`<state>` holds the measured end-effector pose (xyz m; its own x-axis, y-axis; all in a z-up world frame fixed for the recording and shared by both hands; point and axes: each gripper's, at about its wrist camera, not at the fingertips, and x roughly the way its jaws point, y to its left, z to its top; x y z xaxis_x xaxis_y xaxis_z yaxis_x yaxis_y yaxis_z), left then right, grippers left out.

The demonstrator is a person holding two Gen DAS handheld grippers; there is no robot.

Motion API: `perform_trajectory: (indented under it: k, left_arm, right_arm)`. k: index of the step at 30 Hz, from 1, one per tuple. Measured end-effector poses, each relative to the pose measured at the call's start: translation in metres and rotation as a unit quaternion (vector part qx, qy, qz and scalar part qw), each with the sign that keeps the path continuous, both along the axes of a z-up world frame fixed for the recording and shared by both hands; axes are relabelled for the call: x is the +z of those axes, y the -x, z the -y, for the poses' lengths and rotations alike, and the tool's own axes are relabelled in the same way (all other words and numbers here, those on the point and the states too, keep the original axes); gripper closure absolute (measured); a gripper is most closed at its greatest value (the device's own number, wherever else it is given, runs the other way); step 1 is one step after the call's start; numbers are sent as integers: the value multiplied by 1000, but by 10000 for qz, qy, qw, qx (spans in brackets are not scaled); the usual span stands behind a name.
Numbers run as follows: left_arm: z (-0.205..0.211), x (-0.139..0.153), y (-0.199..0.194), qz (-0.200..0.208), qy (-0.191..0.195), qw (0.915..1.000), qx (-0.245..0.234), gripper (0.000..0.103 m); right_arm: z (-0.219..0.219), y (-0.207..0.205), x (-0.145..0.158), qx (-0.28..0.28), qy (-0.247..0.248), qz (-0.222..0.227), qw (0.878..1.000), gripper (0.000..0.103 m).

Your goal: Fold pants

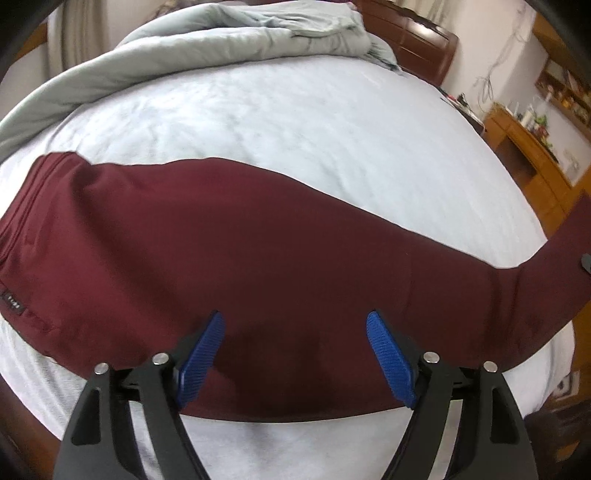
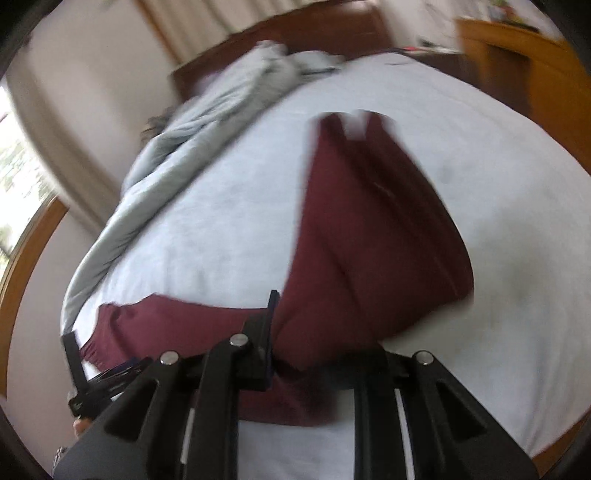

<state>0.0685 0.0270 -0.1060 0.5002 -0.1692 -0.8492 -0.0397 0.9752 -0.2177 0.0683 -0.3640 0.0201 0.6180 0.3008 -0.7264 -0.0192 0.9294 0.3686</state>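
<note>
Pants (image 1: 258, 266): maroon, laid across the pale bed sheet (image 1: 277, 122); waistband at 9 o'clock in the left wrist view, leg end lifted at 3 o'clock and cut off by the frame.
Left gripper (image 1: 295, 354): blue pads (image 1: 201, 354) spread wide above the cloth, nothing pinched.
Right gripper (image 2: 295, 354): fingers nearly closed, clamped on pants fabric; the right finger is hidden by it.
Blur: right wrist view smeared; far hem at 12 o'clock unclear.
Quilt (image 1: 229, 33): grey, bunched at 12 o'clock.
</note>
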Motion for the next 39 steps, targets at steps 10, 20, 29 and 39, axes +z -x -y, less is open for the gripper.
perform_trajectory:
  k: [10,20,29,39]
  left_arm:
    - [-46,3,9,-38,509,9981,332,21]
    - [-70,-8,6,-192,1225,9911,488,21]
    - [-73,-19,-10,-477,1766,9822,423,16]
    - [-65,-31,-32,-998,2592,9603,267,14]
  right_arm:
    - [-124,-33,-17,1035,-94,-187,9944,85]
    - [-212,-25,-72,1833,271,-546,9812,85]
    - [-234,-5,-99,2764,-1,-963,9562,29]
    - [-161,19,-60,2758,-870,-1021,9518,28]
